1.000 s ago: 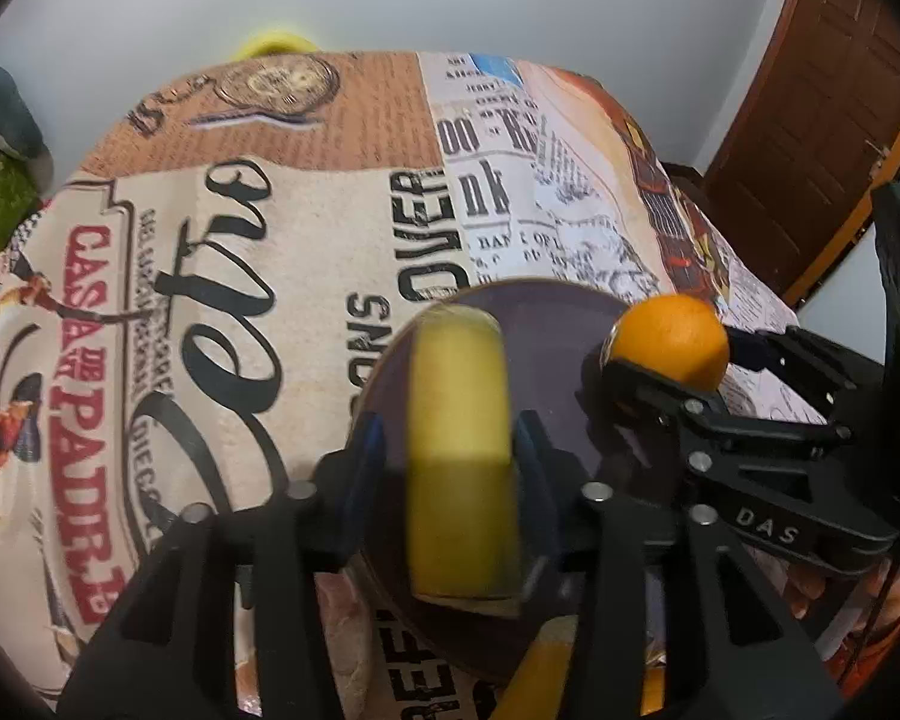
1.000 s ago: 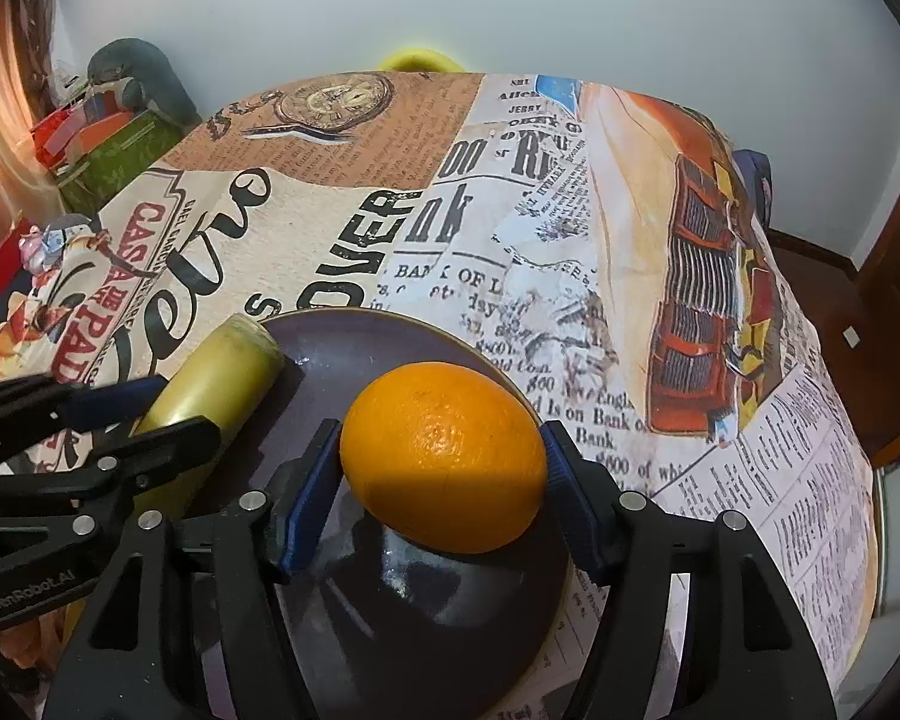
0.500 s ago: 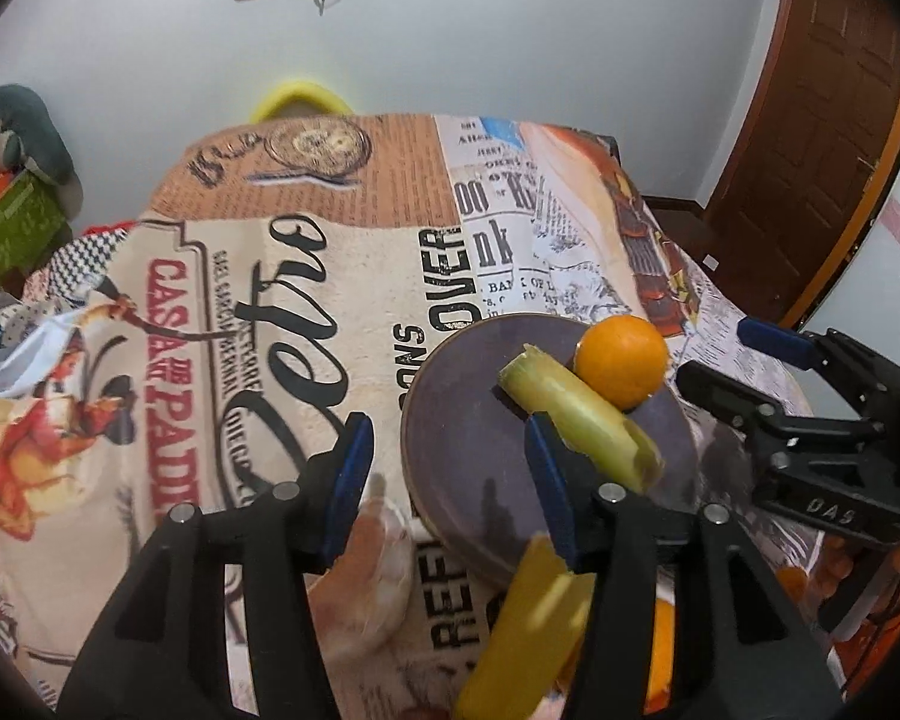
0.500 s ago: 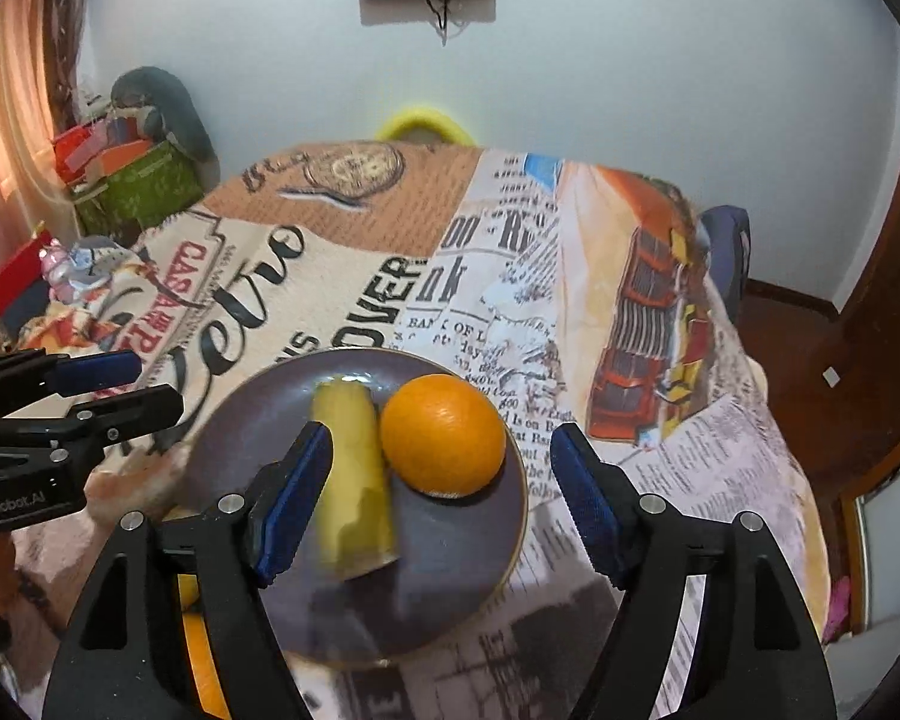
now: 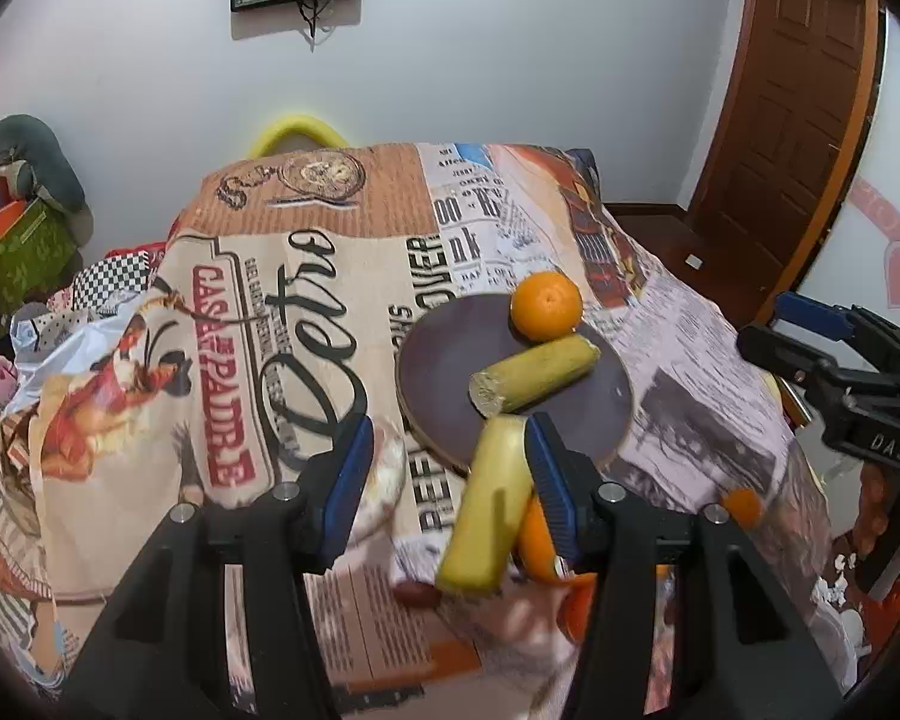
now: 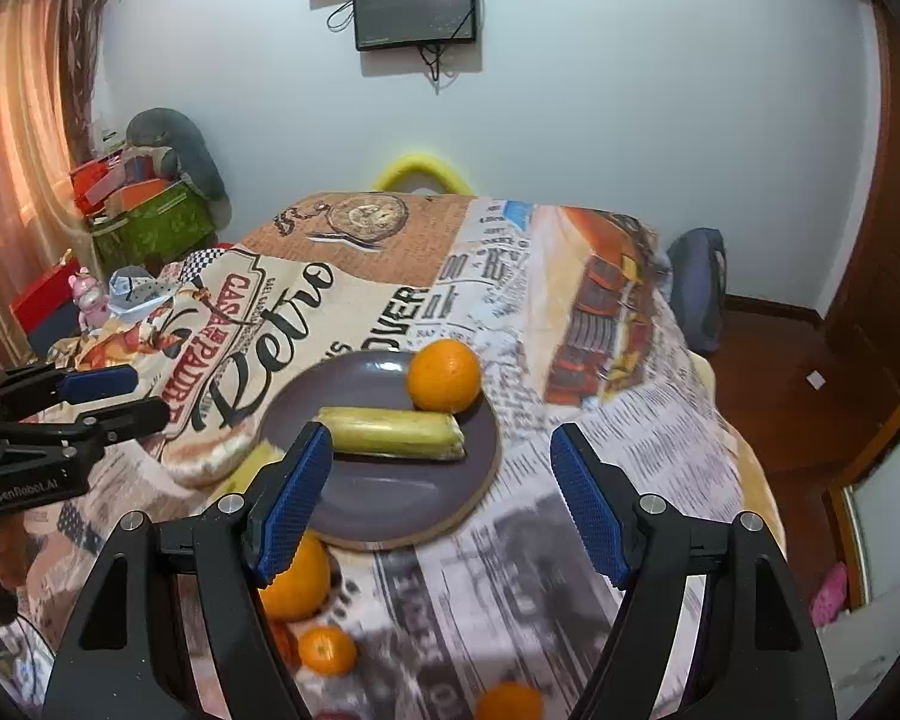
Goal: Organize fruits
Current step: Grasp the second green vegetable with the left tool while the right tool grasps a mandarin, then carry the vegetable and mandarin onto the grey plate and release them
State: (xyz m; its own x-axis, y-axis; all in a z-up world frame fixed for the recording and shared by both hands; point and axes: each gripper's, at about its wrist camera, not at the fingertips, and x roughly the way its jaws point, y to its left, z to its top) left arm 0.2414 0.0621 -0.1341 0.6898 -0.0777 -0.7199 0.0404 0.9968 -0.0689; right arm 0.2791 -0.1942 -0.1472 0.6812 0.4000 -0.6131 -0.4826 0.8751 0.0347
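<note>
In the left wrist view, the dark purple round plate (image 5: 450,372) carries a round orange (image 5: 546,306) at its far edge and a pale yellow-green cut stalk (image 5: 537,373) touching the orange's near side. The left gripper (image 5: 444,474) is spread and empty, well short of the plate; a second yellow stalk (image 5: 487,507) lies just below the plate, beside its right pad. That round orange could roll off the rim if the printed cloth on the bench (image 5: 258,324) is tugged. In the right wrist view, the right gripper (image 6: 441,498), whose jaws have just been opening, stands wide with nothing between them, near the plate's front edge; loose oranges (image 6: 297,579) wait nearer than the plate.
</note>
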